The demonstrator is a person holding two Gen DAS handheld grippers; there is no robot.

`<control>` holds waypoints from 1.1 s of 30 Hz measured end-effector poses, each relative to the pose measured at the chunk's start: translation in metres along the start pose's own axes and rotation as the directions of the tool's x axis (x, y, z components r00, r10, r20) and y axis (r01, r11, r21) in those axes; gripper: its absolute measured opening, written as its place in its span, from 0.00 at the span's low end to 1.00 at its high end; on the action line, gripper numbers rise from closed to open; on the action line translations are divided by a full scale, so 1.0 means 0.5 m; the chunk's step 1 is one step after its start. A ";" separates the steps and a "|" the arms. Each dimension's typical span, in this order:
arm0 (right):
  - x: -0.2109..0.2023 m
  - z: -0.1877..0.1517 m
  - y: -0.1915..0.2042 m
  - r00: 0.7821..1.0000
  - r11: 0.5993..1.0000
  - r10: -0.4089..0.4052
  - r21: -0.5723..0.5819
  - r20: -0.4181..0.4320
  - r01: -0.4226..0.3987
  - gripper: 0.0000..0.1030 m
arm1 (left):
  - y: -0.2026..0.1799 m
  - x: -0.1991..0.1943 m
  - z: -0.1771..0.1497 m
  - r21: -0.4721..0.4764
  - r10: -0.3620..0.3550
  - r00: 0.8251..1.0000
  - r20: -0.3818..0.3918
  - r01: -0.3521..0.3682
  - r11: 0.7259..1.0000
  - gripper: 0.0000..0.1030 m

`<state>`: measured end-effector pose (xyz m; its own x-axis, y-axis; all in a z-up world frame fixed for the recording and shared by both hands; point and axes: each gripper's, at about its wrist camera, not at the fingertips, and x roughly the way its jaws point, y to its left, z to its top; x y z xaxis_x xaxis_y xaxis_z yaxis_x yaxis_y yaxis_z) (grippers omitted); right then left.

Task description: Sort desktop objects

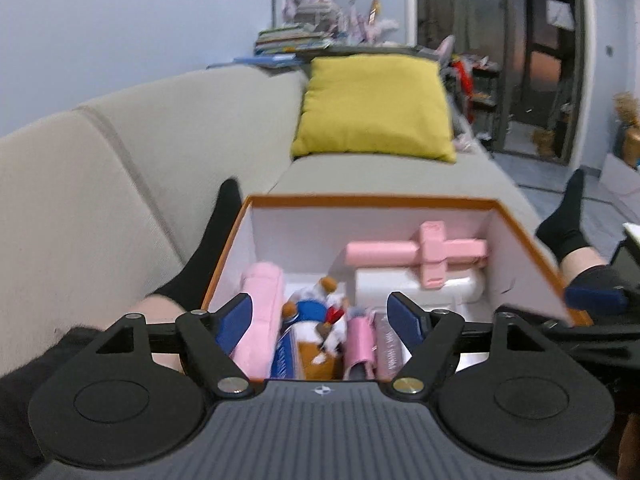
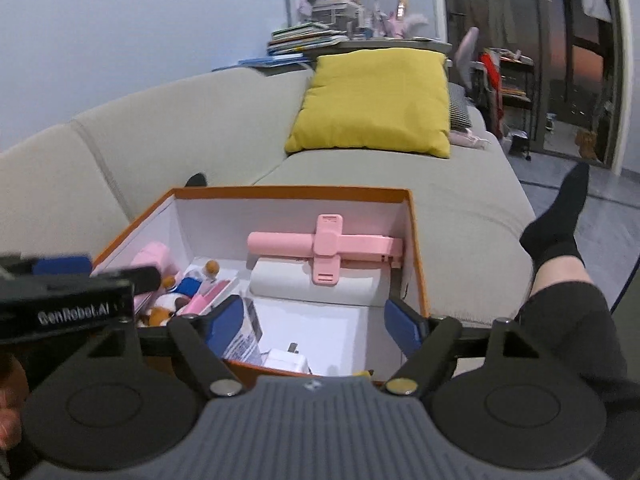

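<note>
An orange box with white inside [image 1: 360, 200] [image 2: 296, 192] sits on the sofa between the person's legs. It holds a pink phone stand [image 1: 424, 254] [image 2: 324, 248] lying on a white roll [image 2: 316, 282], a pink soft item [image 1: 260, 312], a plush toy [image 1: 320, 320] [image 2: 164, 308], a pink case [image 1: 360, 344] and a white charger [image 2: 286, 360]. My left gripper [image 1: 324, 320] is open and empty, low over the box's left half. My right gripper [image 2: 316, 320] is open and empty over the box's right half. The left gripper also shows in the right wrist view [image 2: 60, 280].
A yellow cushion [image 1: 372, 108] [image 2: 372, 100] leans at the far end of the beige sofa [image 1: 140, 152]. The person's legs in black socks [image 1: 216, 248] [image 2: 560, 220] flank the box. Books and clutter [image 2: 308, 38] are piled behind the sofa.
</note>
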<state>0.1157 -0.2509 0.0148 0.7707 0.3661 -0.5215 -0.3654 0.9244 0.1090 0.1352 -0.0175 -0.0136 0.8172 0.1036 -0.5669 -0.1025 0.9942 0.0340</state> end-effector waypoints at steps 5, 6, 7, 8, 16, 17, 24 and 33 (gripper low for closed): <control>0.023 -0.021 -0.008 1.000 0.999 -0.027 0.041 -0.013 0.028 0.83 | 0.006 0.020 -0.015 -0.013 -0.003 1.000 -0.007 0.002 1.000 0.86; 0.028 -0.026 -0.007 0.999 0.999 -0.034 0.034 -0.019 0.034 0.83 | 0.004 0.024 -0.019 -0.006 0.002 1.000 -0.010 -0.002 1.000 0.86; 0.031 -0.030 -0.006 0.999 0.999 -0.041 0.020 -0.010 0.041 0.84 | 0.002 0.029 -0.023 0.005 0.006 1.000 -0.018 -0.006 1.000 0.86; 0.032 -0.035 -0.003 0.999 0.999 -0.052 0.001 0.008 0.052 0.85 | -0.001 0.035 -0.027 0.013 0.008 1.000 -0.028 -0.007 1.000 0.86; 0.043 -0.050 0.010 0.996 0.996 -0.073 -0.053 0.055 0.076 0.89 | -0.004 0.055 -0.044 0.026 0.012 1.000 -0.023 -0.011 1.000 0.89; 0.044 -0.051 0.010 0.996 0.996 -0.072 -0.054 0.059 0.075 0.90 | -0.004 0.057 -0.044 0.026 0.009 1.000 -0.022 -0.008 1.000 0.89; 0.046 -0.057 0.012 0.995 0.995 -0.071 -0.063 0.075 0.076 0.91 | -0.009 0.063 -0.049 0.025 0.022 1.000 -0.011 -0.021 0.999 0.91; 0.046 -0.057 0.012 0.995 0.995 -0.068 -0.068 0.073 0.073 0.91 | -0.010 0.069 -0.048 0.028 0.024 1.000 -0.018 -0.024 0.999 0.91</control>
<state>0.1164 -0.2400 -0.0209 0.8294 0.3096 -0.4650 -0.3433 0.9391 0.0130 0.1500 -0.0196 -0.0531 0.8042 0.1273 -0.5805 -0.1063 0.9918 0.0702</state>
